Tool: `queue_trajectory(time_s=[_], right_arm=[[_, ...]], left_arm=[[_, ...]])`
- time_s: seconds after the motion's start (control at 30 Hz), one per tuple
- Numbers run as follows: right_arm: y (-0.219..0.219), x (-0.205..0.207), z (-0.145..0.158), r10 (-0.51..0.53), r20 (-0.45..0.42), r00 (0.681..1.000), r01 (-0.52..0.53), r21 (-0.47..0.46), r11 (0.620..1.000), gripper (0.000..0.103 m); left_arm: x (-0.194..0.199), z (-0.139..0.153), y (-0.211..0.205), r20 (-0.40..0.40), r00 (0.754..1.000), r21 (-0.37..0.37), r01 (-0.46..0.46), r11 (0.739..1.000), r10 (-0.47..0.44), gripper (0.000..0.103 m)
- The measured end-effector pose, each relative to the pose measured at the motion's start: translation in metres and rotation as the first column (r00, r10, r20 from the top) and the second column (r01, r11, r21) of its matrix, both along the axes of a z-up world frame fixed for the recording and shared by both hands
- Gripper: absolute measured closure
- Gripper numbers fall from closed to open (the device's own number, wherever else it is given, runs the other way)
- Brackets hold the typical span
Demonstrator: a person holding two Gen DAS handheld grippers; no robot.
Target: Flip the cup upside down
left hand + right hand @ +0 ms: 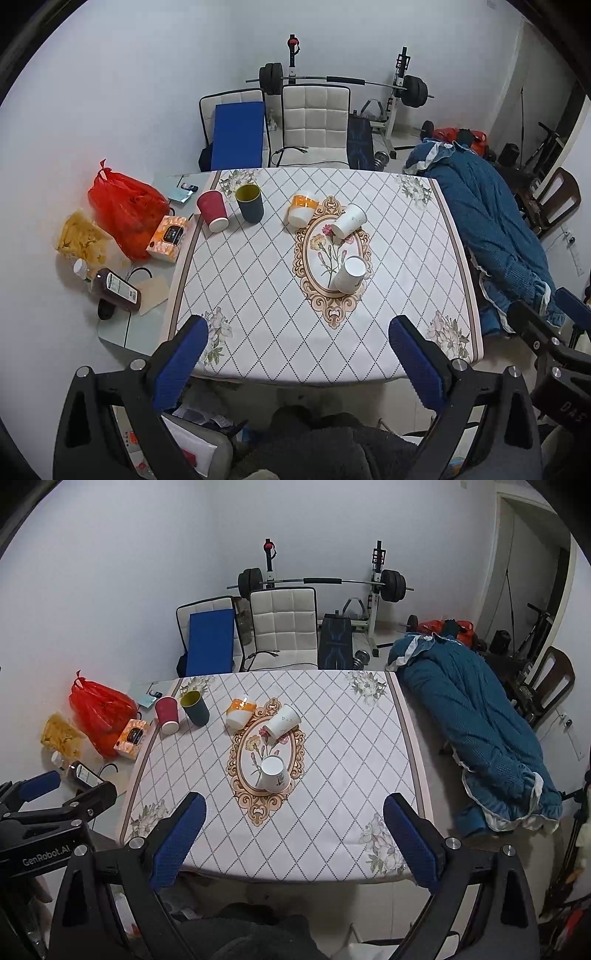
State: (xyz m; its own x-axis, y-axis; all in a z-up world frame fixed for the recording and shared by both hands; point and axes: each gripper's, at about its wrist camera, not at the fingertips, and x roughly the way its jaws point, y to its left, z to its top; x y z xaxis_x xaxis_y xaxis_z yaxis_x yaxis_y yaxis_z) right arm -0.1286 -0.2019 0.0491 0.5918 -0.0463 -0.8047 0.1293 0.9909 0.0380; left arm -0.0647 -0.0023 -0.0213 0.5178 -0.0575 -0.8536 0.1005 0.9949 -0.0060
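Both hand-held tools hang back over the near edge of the table, off the cloth. The left gripper [297,354] has its blue pads spread wide with nothing between them, and the right gripper [293,830] is spread just as wide and equally empty; neither touches a cup or the tablecloth [258,295]. That stance looks like a ready pose, wide enough to take a cup's body from the side.

Nearest on the cloth, inside the oval flower medallion, a white paper cup [272,773] stands with its flat base upward and its wider mouth down, so it appears already inverted. Just beyond it a second white paper cup [282,720] is tipped, leaning over at the medallion's far rim, neither upright nor fully turned. To its left an orange-and-white cup [240,712] stands mouth down too.

Farther left, near the cloth's edge, a dark green cup [195,707] stands upright with its yellow inside showing: judging by the row, it is the likeliest one left to turn over. Beside it a red paper cup [168,714] sits mouth down.

Off the cloth to the left lie a red plastic bag [125,210] and an orange tissue box [168,238], clear of the work.
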Motion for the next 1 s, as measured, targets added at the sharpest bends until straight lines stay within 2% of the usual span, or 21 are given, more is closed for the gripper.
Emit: queue_trajectory(time_s=[0.33,1.0], right_arm=[[-0.001,0.016,-0.007,-0.001,-0.026,1.0,0.001,0.01,1.0,0.004],[0.002,0.018,-0.019,-0.008,-0.059,0.998,0.008,0.006,1.0,0.004]], left_arm=[[0.001,0.002,-0.001,-0.017,1.0,0.008,0.009,1.0,-0.009,0.003],[0.001,-0.004,-0.002,-0.026,0.999,0.023,0.031,0.999,-0.03,0.003]])
